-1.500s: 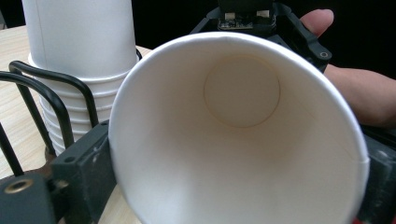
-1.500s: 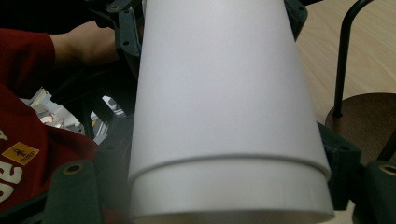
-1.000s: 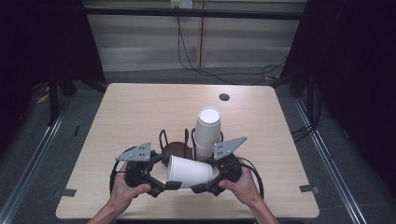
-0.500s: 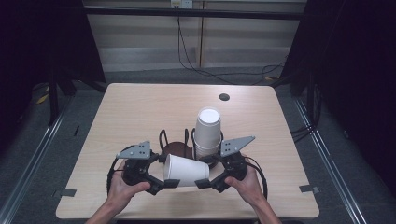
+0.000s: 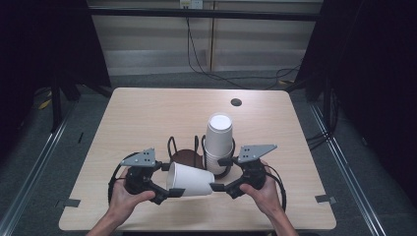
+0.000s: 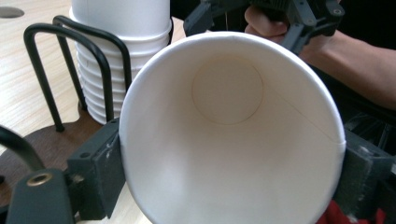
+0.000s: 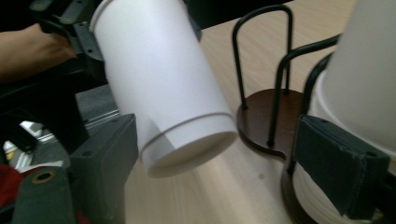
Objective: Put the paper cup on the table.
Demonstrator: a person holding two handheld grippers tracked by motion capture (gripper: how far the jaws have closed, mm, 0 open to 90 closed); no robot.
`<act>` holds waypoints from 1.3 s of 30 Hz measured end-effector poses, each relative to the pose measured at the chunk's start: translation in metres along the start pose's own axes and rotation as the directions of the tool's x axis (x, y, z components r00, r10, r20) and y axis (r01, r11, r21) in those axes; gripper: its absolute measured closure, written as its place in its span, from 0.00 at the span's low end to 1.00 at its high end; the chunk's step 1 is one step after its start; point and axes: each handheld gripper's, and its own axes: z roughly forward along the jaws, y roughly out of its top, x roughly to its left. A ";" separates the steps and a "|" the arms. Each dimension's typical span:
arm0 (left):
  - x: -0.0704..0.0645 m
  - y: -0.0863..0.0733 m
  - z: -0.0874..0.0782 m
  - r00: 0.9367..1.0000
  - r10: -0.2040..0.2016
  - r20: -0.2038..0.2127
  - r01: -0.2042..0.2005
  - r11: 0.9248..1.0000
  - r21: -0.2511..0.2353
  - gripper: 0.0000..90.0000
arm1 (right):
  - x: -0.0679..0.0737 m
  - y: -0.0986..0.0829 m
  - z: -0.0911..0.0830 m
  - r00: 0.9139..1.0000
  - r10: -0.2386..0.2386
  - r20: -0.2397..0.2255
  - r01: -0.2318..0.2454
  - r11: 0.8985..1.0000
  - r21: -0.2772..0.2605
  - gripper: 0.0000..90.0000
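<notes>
Left hand-held gripper (image 5: 169,192) is clamped on the rim end of a white paper cup (image 5: 191,179), which lies on its side, raised off the counter (image 5: 142,118), base pointing toward the right hand-held gripper (image 5: 220,187). That one stands with its jaws spread wide, one pad beside the cup's base and the other against the cup stack (image 5: 218,142), gripping nothing.

The thin rim could buckle if the left grip tightens, and the cup could slip or swing if the right jaws close off-centre on the tapered base. Just beyond both grippers sits the black wire holder (image 5: 189,150) with the stack in its right bay; a forward push from the right gripper could knock the stack or catch a wire loop. The counter's near edge runs close under both hands, so little room lies behind them. Beyond the holder and out to either side, the counter is open.
</notes>
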 end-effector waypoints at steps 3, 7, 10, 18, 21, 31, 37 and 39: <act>0.001 0.001 -0.003 1.000 -0.002 -0.011 0.002 1.000 0.013 0.15 | -0.002 -0.001 -0.001 0.999 0.011 0.030 -0.011 1.000 0.003 0.16; 0.000 0.002 -0.006 1.000 0.003 -0.025 -0.002 1.000 0.025 0.15 | -0.002 -0.002 -0.001 0.998 0.013 0.061 -0.014 1.000 0.010 0.16; -0.001 0.002 -0.008 1.000 0.003 -0.031 -0.002 0.999 0.039 0.15 | -0.002 -0.004 -0.002 0.997 0.009 0.078 -0.010 1.000 0.012 0.16; 0.001 0.000 -0.014 0.998 0.004 -0.056 0.002 0.994 0.108 0.15 | -0.004 -0.006 -0.008 0.993 0.013 0.114 -0.014 1.000 0.005 0.16; 0.003 -0.001 -0.019 0.997 0.001 -0.079 0.009 0.992 0.126 0.15 | -0.003 -0.007 -0.009 0.992 0.016 0.127 -0.016 1.000 -0.001 0.16; 0.015 -0.005 -0.042 0.991 -0.039 -0.125 0.057 0.988 0.146 0.14 | -0.003 -0.011 -0.011 0.988 0.018 0.154 -0.020 1.000 0.012 0.16; 0.022 -0.006 -0.055 0.986 -0.045 -0.159 0.068 0.987 0.147 0.14 | -0.003 -0.014 -0.016 0.985 0.027 0.170 -0.028 1.000 0.005 0.16; 0.025 -0.006 -0.062 0.982 -0.051 -0.181 0.077 0.988 0.137 0.14 | -0.004 -0.014 -0.018 0.985 0.031 0.172 -0.031 1.000 -0.004 0.16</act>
